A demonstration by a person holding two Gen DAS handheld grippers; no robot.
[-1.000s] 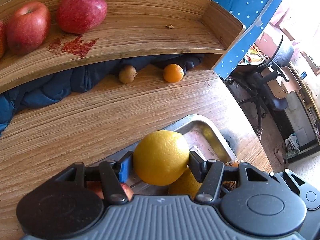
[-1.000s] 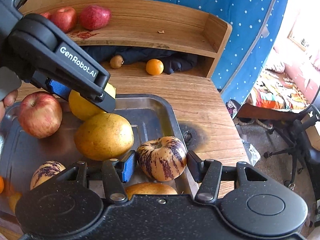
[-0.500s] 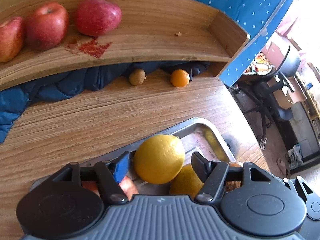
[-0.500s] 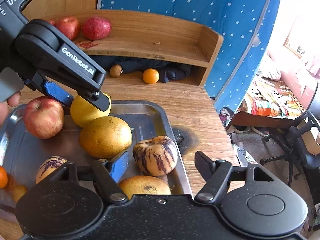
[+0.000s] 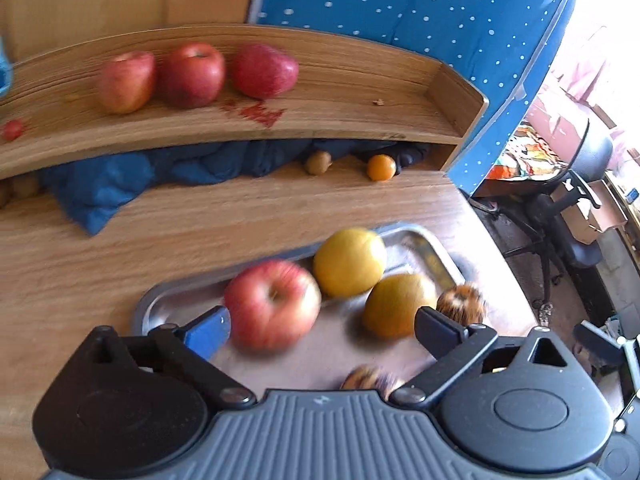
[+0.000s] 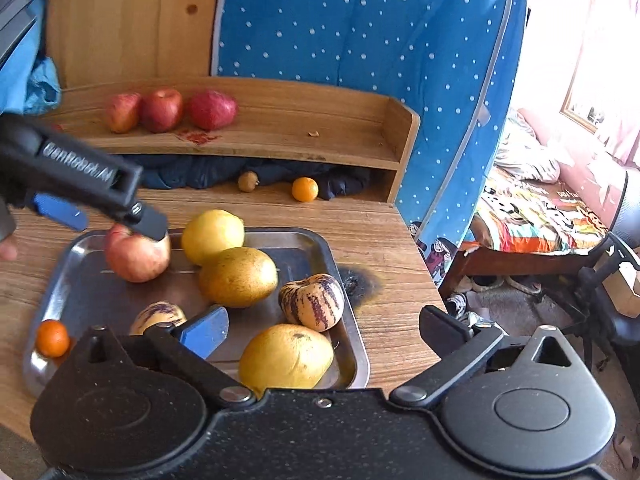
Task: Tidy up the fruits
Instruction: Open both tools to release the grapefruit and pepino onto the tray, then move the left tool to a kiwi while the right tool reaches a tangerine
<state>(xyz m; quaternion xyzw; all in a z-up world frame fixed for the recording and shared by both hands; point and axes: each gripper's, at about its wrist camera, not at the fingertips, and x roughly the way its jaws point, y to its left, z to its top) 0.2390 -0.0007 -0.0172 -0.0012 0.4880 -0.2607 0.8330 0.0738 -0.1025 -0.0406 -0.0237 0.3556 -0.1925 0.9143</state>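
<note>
1. My left gripper (image 5: 322, 326) gapes empty over the tray's (image 6: 352, 344) apple (image 5: 273, 304).
2. My right gripper (image 6: 320, 330) hangs spread, empty.
3. Closing off-centre, I risk rolling the apple into the yellow citrus (image 5: 349, 262).

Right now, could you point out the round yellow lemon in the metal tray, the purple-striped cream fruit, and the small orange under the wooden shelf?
round yellow lemon (image 6: 213, 236), right wrist view, middle of its rind.
purple-striped cream fruit (image 6: 312, 302), right wrist view, striped side.
small orange (image 6: 305, 189), right wrist view, its centre.
</note>
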